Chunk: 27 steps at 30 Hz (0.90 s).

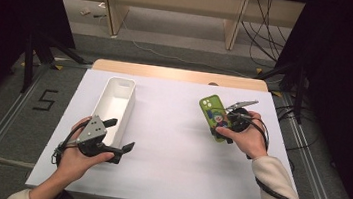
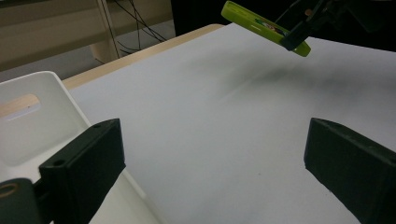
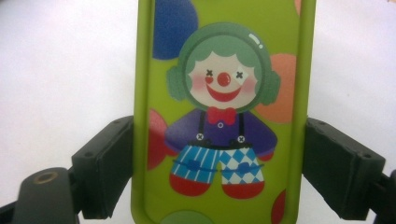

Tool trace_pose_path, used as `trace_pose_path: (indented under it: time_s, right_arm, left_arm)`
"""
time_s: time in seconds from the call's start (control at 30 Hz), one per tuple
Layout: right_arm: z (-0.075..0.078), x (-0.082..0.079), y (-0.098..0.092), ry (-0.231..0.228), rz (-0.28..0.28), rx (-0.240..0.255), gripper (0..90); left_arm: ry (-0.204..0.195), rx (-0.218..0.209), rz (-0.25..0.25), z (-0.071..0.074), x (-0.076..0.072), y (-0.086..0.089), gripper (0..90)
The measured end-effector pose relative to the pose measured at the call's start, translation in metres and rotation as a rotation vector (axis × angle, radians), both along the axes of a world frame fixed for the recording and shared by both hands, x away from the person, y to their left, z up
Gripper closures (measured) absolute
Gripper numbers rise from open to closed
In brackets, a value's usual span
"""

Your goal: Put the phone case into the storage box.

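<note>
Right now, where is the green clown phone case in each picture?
High view: the green phone case is right of the middle, in the right gripper.
Left gripper view: it hangs at the top right, lifted off the table.
Right gripper view: it stands in the middle, gripped on both long edges by the jaws.
Shared landmark: the white table sheet; the white bin sits on it at the left.

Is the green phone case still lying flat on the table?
No: in the left gripper view the green phone case hangs above the table, clamped in the right gripper, with its shadow below.
</note>
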State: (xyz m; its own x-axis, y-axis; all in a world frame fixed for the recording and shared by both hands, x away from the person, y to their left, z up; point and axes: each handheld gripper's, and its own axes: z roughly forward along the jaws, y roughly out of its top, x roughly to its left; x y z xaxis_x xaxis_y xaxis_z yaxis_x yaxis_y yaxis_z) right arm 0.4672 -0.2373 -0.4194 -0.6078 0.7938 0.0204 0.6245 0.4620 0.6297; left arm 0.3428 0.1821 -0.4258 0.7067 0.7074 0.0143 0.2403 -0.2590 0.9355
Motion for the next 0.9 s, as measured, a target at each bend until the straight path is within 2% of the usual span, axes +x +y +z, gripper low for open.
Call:
trace_pose_path:
  time_s: [0.9]
  right_arm:
    - [0.001,-0.019,0.002,-0.068,0.037,0.094,16.7]
  left_arm:
    - [-0.001,-0.006,0.004,0.001,0.000,0.000,4.4]
